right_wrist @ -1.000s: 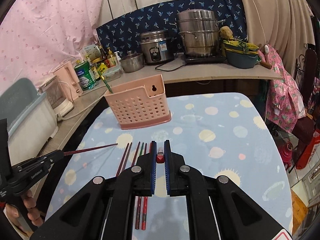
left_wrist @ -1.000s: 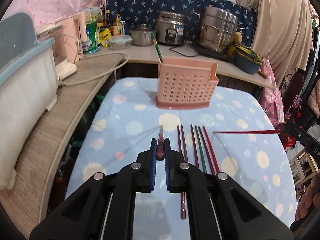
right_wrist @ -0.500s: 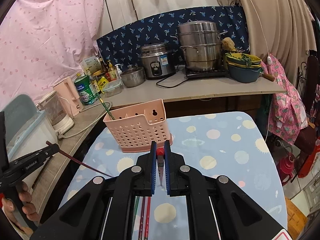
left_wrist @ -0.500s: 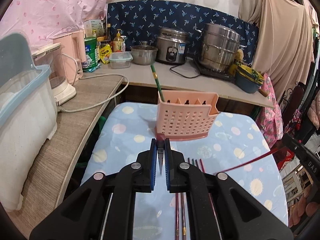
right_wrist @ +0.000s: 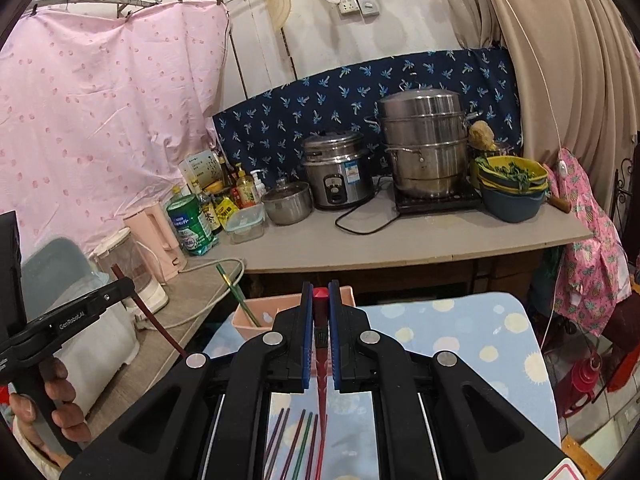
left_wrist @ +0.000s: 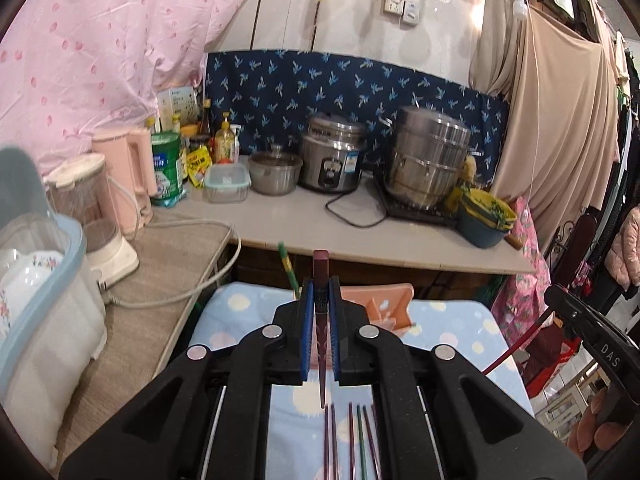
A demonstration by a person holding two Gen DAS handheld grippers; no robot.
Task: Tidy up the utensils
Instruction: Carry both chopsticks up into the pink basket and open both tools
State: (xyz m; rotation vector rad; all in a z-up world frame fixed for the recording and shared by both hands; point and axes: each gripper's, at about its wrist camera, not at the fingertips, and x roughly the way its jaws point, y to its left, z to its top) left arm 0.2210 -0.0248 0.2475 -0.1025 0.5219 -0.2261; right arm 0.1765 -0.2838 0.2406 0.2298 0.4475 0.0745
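My left gripper (left_wrist: 320,292) is shut on a dark maroon chopstick (left_wrist: 321,276), held upright with its thin tip pointing down; it also shows at the left of the right wrist view (right_wrist: 160,328). My right gripper (right_wrist: 320,296) is shut on a red chopstick (right_wrist: 320,300), also upright. The pink perforated utensil holder (left_wrist: 384,300) stands on the table just beyond both grippers (right_wrist: 256,316), with a green chopstick (right_wrist: 236,296) leaning in it. Several chopsticks (right_wrist: 300,440) lie on the spotted blue tablecloth (right_wrist: 460,340) below the grippers.
A counter (right_wrist: 400,240) behind the table carries a rice cooker (right_wrist: 336,176), a steel steamer pot (right_wrist: 424,148), bowls, bottles and a pink kettle (right_wrist: 156,236). A white appliance and a plastic bin (left_wrist: 36,280) stand on the left shelf. Clothes hang at the right.
Both grippers have risen and tilted up with their chopsticks, from level above the table to upright. The holder now sits low in both views.
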